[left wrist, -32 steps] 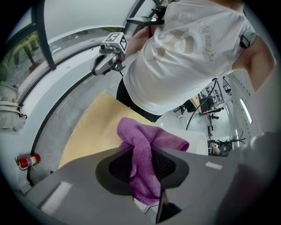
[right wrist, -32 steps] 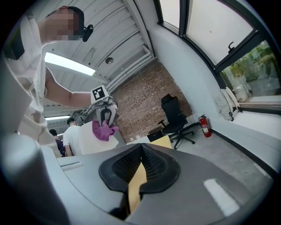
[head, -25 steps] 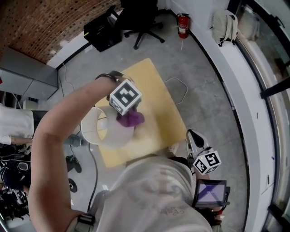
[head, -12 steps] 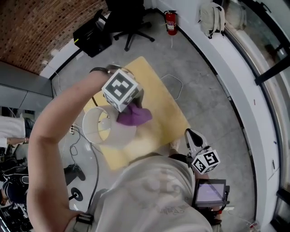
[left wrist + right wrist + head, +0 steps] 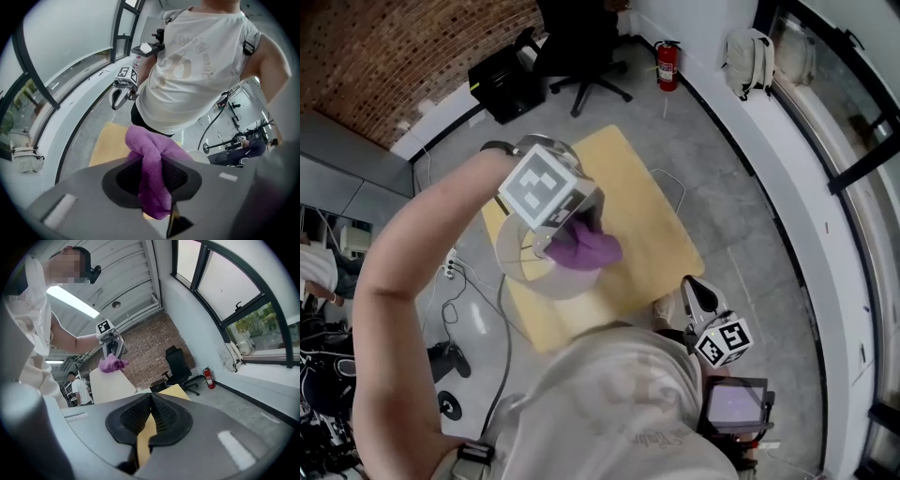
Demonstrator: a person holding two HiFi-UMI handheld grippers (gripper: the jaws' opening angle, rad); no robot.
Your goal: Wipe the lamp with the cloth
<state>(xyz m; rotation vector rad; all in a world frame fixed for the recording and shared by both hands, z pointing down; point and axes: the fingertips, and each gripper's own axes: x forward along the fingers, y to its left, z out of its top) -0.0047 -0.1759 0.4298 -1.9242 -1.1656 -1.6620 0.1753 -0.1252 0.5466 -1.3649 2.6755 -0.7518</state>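
My left gripper (image 5: 567, 228) is shut on a purple cloth (image 5: 586, 247), which hangs bunched over the white lamp shade (image 5: 530, 267) at the left side of the yellow table (image 5: 652, 220). In the left gripper view the cloth (image 5: 157, 173) fills the gap between the jaws, with a strip of shade (image 5: 202, 157) behind it. From the right gripper view the cloth (image 5: 111, 363) sits at the top edge of the shade (image 5: 110, 386); I cannot tell if they touch. My right gripper (image 5: 696, 289) stays low beside my hip, off the table's near corner, its jaws (image 5: 151, 414) shut on nothing.
A black office chair (image 5: 581, 42), a fire extinguisher (image 5: 667, 64) and a backpack (image 5: 750, 56) stand beyond the table. A black case (image 5: 502, 80) lies by the brick wall. Cables (image 5: 455, 281) run on the floor at the left. A small screen (image 5: 736, 408) hangs at my waist.
The left gripper has risen with the cloth and shifted right, from the shade's side to above its rim. The right gripper has shifted only slightly.
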